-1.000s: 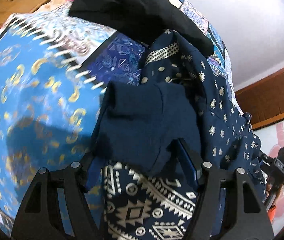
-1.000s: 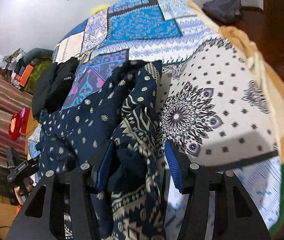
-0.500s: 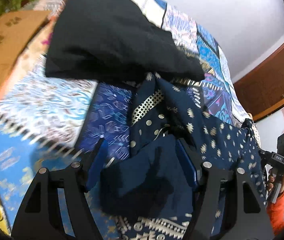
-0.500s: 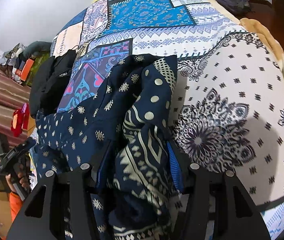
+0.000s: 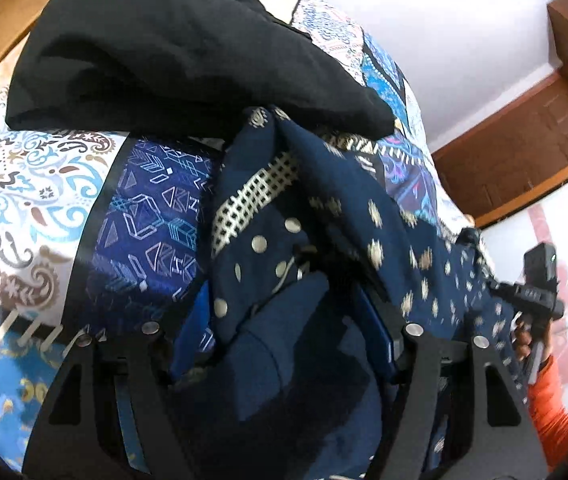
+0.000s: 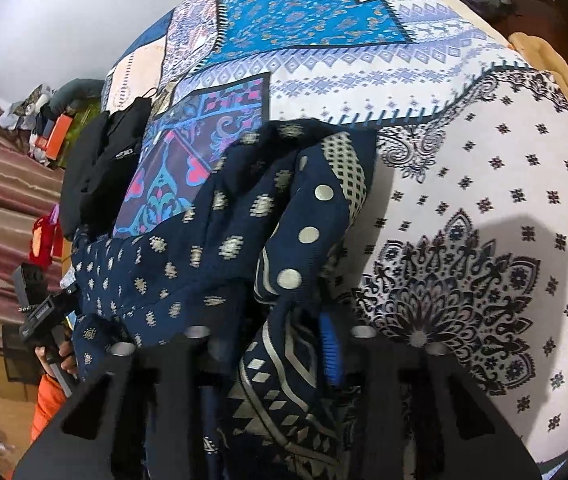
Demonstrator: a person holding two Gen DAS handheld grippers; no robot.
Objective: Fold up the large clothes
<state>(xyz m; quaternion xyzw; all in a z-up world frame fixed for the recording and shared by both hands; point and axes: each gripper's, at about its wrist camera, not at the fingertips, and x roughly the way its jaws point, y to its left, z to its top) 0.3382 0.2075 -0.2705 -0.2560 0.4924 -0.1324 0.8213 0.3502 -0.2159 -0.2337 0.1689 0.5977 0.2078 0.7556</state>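
Observation:
A large navy garment with cream dots and geometric print (image 5: 324, 216) lies bunched on the patchwork bedspread (image 5: 35, 184); it also shows in the right wrist view (image 6: 203, 248). My left gripper (image 5: 284, 340) is shut on a plain navy fold of it, which fills the gap between the blue pads. My right gripper (image 6: 267, 340) is shut on the patterned edge of the same garment. The cloth hangs between the two grippers, partly lifted. The right gripper also shows in the left wrist view (image 5: 536, 288), and the left gripper in the right wrist view (image 6: 39, 312).
A black garment (image 5: 171, 48) lies folded on the bed just beyond the navy one; it also shows in the right wrist view (image 6: 103, 160). The bedspread's white mandala area (image 6: 484, 240) spreads to the right. A wooden door (image 5: 524, 152) and clutter (image 6: 51, 128) sit beside the bed.
Both grippers have carried the navy garment forward across the bed toward the black garment, which now looms closer. The held cloth has bunched up more between the fingers.

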